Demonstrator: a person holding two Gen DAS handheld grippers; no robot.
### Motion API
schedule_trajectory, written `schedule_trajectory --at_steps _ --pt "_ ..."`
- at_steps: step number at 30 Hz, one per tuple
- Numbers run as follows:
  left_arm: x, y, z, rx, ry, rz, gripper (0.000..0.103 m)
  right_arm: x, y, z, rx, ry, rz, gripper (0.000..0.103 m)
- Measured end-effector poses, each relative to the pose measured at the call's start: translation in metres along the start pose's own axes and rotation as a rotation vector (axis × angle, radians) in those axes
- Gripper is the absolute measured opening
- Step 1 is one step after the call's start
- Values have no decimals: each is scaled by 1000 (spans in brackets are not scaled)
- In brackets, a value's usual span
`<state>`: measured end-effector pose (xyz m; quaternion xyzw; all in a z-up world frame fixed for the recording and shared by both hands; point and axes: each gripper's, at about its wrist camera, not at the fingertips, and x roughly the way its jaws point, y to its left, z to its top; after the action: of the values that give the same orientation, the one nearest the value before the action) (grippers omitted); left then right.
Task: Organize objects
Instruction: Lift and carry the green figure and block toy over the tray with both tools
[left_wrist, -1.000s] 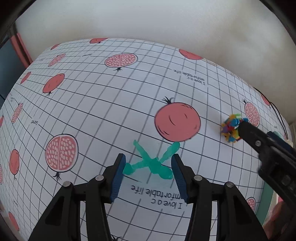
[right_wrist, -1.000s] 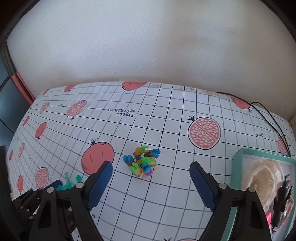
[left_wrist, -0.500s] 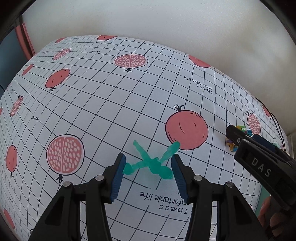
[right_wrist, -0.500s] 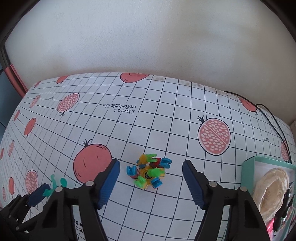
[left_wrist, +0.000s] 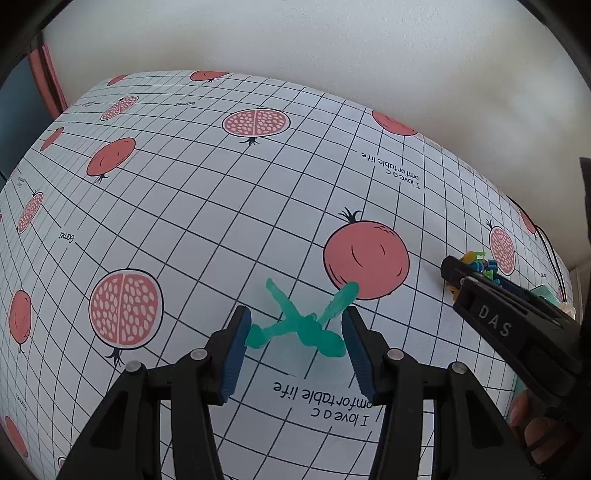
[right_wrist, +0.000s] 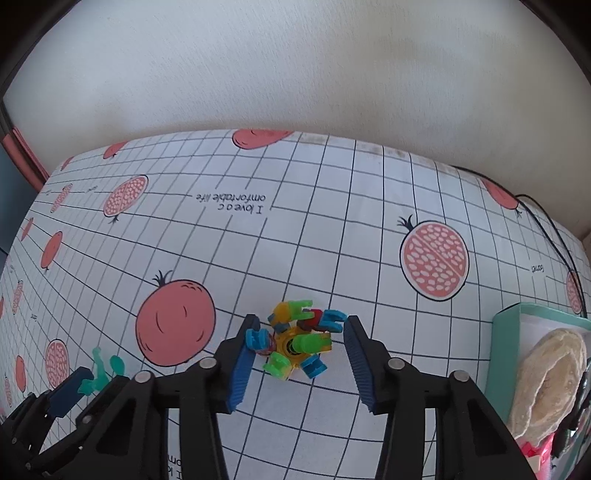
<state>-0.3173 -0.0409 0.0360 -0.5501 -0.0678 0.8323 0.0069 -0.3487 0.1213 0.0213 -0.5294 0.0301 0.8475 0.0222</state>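
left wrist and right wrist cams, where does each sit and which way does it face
Left wrist: sits on the left claw, looking forward and down along its fingers at the green plastic toy on the pomegranate tablecloth; the right claw and a bit of a hand show at right.
Right wrist: sits on the right claw, facing the multicoloured block cluster; a teal box at right, the left claw low left.
Shared: both toys, both claws, the tablecloth and the white wall.

An X-shaped toy (left_wrist: 303, 325) lies on the bench (left_wrist: 184, 206) between the left claw's (left_wrist: 295, 345) fingers. To its right, a cluster of clips (right_wrist: 297, 341) sits between the right claw's (right_wrist: 299, 356) fingers. A box (right_wrist: 517, 321) stands at the far right.
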Motion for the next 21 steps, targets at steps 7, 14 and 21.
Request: schedule_trajectory --at_steps 7,14,21 --pt "0 -4 -2 -5 2 -11 53 -8 -4 -2 12 -6 4 41" --pt "-13 -17 -4 2 -18 -39 53 -39 -15 -12 2 -27 -10 41" --pt "-39 -33 -10 38 -52 -45 53 -74 -30 -39 -1 -41 -38 41"
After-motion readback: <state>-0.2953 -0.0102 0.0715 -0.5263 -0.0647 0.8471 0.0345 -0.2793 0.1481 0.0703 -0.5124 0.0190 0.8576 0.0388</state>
